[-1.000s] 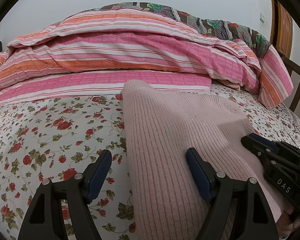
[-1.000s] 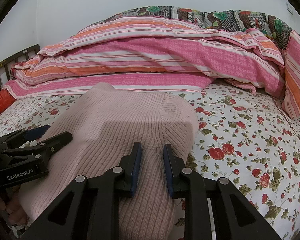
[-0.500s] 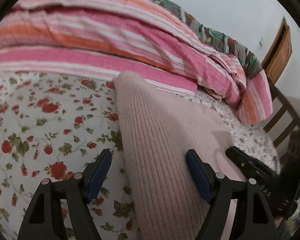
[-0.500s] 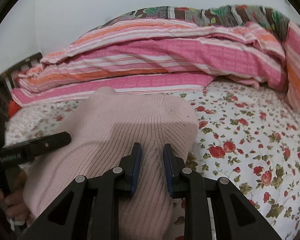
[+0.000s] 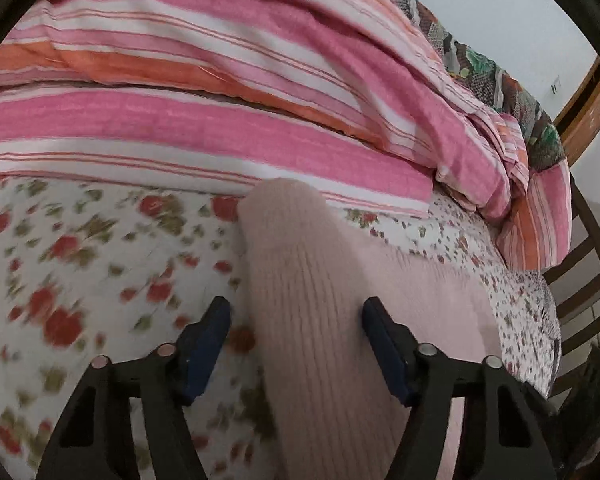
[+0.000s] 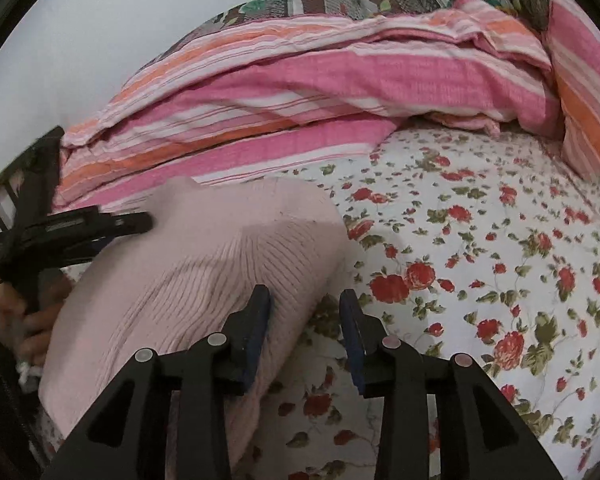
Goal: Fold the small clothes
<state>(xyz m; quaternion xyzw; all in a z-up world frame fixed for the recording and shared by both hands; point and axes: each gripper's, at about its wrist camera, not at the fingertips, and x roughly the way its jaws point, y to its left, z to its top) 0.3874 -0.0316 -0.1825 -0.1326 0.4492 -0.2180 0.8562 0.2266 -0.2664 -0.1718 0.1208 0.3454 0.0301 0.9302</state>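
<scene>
Sweater: the pink ribbed sweater (image 5: 324,320) lies folded on the bed, lower centre of my left view, centre-left (image 6: 204,280) of my right view.
Left tongs: my left tongs (image 5: 296,344) straddle the sweater's left folded edge; the jaws are closing, the fabric is between them, and neither pad presses it. In the right view these tongs (image 6: 140,222) reach in from the left edge over the sweater's far corner.
Right tongs: my right tongs (image 6: 305,328) are opening; the left pad touches the sweater's right edge, the gap between the jaws shows only sheet, nothing is gripped.
Hand: my left hand (image 6: 36,320) shows at the lower left, holding the tongs' handle.
Sheet: the flowered sheet (image 6: 480,260) fills the right of that frame.
Quilt: a pink and orange striped quilt (image 5: 220,128) is heaped across the top, just behind the sweater.
</scene>
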